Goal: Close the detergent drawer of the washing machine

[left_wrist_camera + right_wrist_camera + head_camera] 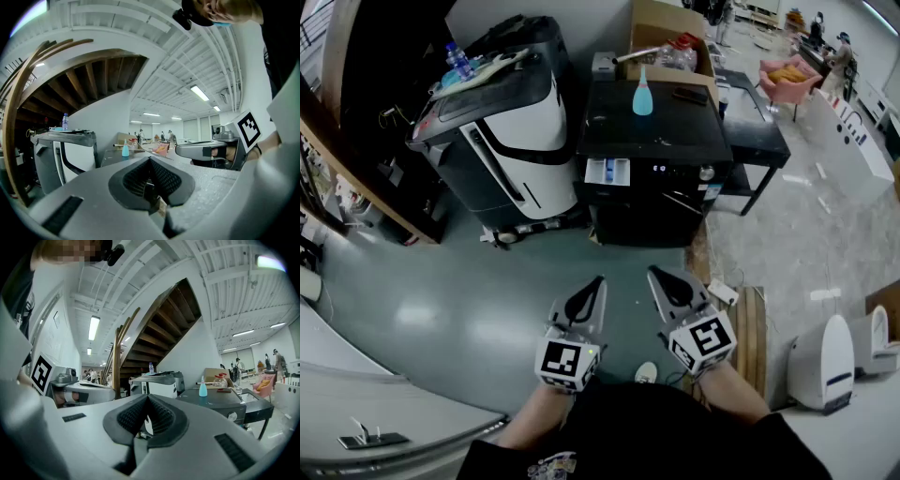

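A black washing machine (652, 141) stands across the grey floor from me. Its detergent drawer (607, 172) at the upper left of the front is pulled out and shows white and blue compartments. A light blue bottle (642, 97) stands on the machine's top. My left gripper (600, 279) and right gripper (652, 271) hang side by side over the floor, well short of the machine, both shut and empty. In the left gripper view the jaws (150, 161) are closed together. In the right gripper view the jaws (147, 397) meet too, with the machine (220, 404) beyond them on the right.
A large grey and white machine (502, 122) stands left of the washer, with a water bottle (457, 59) on top. A cardboard box (670, 37) sits behind it and a black table (750, 131) to its right. A wooden pallet (750, 328) and white devices (825, 361) lie at right.
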Available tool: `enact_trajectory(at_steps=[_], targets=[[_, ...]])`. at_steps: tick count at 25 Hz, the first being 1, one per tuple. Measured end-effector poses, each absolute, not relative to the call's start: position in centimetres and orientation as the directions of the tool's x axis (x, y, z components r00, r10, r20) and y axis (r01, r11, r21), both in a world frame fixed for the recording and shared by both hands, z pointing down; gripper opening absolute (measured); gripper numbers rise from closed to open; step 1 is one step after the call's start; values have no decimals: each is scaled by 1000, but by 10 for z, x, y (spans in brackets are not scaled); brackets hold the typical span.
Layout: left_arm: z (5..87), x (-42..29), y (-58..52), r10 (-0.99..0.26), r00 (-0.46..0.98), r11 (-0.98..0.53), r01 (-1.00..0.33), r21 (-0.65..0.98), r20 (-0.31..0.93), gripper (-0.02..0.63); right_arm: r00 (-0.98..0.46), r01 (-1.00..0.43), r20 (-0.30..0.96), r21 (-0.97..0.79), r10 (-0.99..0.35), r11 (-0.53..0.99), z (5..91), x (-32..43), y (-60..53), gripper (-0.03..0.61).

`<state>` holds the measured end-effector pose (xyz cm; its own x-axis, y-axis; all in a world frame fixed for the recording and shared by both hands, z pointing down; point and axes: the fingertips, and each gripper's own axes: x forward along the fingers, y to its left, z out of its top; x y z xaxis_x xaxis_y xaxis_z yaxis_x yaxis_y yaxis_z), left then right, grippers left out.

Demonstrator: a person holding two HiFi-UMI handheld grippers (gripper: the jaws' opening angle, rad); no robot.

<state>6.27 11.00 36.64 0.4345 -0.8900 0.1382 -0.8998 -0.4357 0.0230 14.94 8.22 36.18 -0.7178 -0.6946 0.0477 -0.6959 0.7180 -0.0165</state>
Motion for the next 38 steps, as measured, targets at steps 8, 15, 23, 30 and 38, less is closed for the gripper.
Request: enact_trajectory(at_steps=[8, 15, 23, 30, 38], targets=[[366, 54, 107, -888, 437, -439, -898, 20, 140, 3, -722, -692, 40, -44, -691, 720, 363, 141, 79, -2], [364, 41, 105, -885, 445, -448, -894, 10, 138, 3, -723, -691, 34, -46, -690, 721, 362, 127, 75, 0], [366, 18, 97, -883, 446, -450, -893, 13, 147, 3, -724, -690, 40, -53, -689, 722, 364, 104, 67, 0], [367, -7, 85, -876, 457, -459, -888, 28, 151, 3, -719, -695, 44, -46, -694, 718, 363, 81, 56, 0], [368, -33, 70, -864, 482, -482, -875, 38, 145, 3, -694, -720, 46, -51, -718, 692, 362, 59, 44, 2]])
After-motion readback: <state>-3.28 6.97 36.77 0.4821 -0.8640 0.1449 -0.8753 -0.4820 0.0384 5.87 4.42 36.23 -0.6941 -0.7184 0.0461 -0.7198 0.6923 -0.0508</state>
